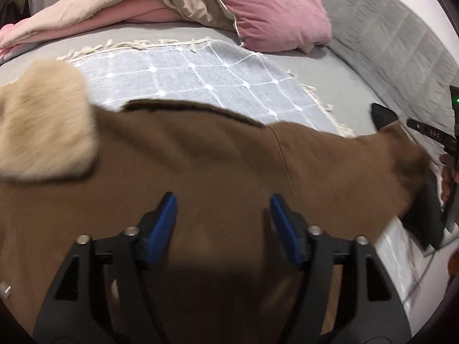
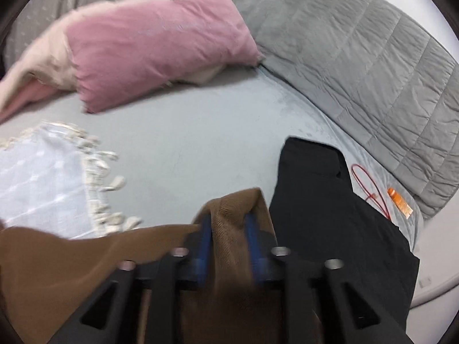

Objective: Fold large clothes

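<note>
On the grey bed, our brown coat lies across the near edge, left gripper open above it, right gripper pinching its sleeve end (bunched), which we might drop, spoiling the fold.

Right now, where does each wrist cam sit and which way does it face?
Left wrist: on the left gripper, angled down over the brown fur-trimmed coat; own blue pads apart, a hand at the right edge.
Right wrist: on the right gripper, angled down at the coat's sleeve end between its pads.
Shared: coat, pink pillow, grey quilted headboard.
</note>
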`<state>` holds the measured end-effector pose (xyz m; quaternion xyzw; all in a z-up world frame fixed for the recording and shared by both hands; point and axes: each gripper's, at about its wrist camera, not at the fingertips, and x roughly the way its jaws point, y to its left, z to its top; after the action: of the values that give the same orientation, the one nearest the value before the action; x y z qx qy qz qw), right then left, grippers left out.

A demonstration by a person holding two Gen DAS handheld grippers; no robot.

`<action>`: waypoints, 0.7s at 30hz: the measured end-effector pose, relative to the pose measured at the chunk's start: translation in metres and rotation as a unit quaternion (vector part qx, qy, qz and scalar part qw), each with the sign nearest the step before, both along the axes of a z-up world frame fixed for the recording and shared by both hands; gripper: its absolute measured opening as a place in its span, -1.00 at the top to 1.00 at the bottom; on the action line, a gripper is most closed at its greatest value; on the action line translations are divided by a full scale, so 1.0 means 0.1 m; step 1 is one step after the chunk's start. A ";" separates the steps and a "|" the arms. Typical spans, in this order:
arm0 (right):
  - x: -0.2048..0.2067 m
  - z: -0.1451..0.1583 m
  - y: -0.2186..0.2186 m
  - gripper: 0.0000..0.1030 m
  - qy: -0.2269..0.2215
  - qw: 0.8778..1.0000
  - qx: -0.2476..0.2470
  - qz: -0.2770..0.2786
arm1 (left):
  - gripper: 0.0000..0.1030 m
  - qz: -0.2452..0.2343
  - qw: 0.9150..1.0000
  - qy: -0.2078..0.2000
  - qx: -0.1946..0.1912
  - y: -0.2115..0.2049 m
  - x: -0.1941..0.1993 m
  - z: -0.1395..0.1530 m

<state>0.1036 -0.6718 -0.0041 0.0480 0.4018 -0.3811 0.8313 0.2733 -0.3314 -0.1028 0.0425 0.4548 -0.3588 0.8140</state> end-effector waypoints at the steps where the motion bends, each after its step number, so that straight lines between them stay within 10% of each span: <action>1: -0.11 0.12 0.12 -0.34 -0.013 1.000 -0.002 0.013 | -0.58 0.001 1.000 -0.003 0.001 0.17 -0.05 0.07; 7: -0.46 0.56 0.85 -0.38 -0.038 0.994 0.052 0.085 | -0.61 0.082 0.995 -0.018 0.052 1.61 -0.21 0.44; 12: -0.55 0.75 1.67 -0.46 -0.048 0.986 0.083 0.139 | -0.61 0.194 0.975 -0.017 0.105 2.92 -0.14 0.64; 21: -0.30 0.52 2.98 -0.52 -0.048 0.964 0.138 0.221 | -0.61 0.402 0.880 -0.034 0.253 5.31 0.15 0.89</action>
<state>0.0733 -0.3735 0.0474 0.0910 0.4108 -0.1260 0.8984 0.2879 0.1998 -0.0143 0.0729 0.4799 0.1278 0.8649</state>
